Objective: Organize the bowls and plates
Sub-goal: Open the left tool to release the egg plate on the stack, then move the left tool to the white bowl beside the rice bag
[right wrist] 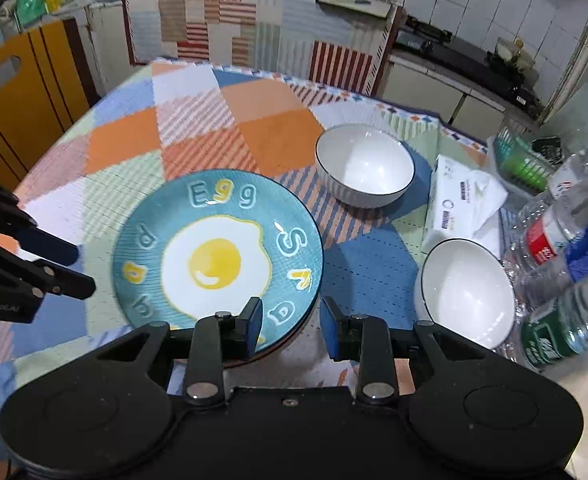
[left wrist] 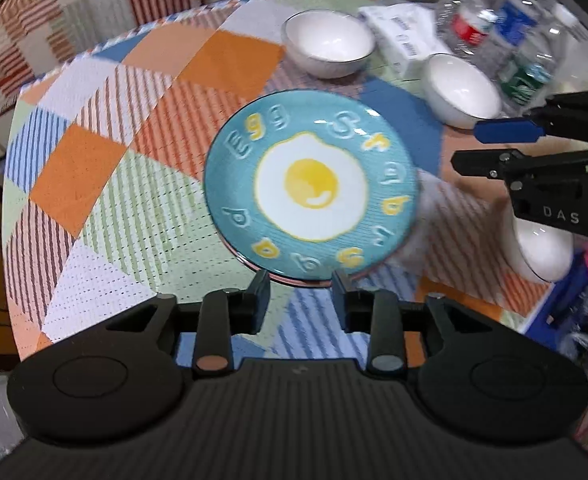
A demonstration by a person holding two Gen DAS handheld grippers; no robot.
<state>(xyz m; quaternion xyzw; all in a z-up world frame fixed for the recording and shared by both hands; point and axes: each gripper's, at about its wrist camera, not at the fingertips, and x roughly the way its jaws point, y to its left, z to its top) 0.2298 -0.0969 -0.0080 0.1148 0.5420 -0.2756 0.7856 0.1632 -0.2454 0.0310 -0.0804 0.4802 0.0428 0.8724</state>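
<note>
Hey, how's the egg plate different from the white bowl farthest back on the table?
The egg plate is flat and shallow; the far white bowl is deep with steep sides. The plate is teal, with a fried egg picture and raised letters round its rim; the bowl is plain white inside with a thin dark rim line. The plate looks wider across than the bowl. Both are round, empty, upright, and sit on the patchwork tablecloth.

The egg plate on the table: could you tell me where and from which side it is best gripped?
Probably by the rim of the egg plate, from its near edge: it lies flat, so only the thin raised lip fits between fingers. The open right gripper is already there.
</note>
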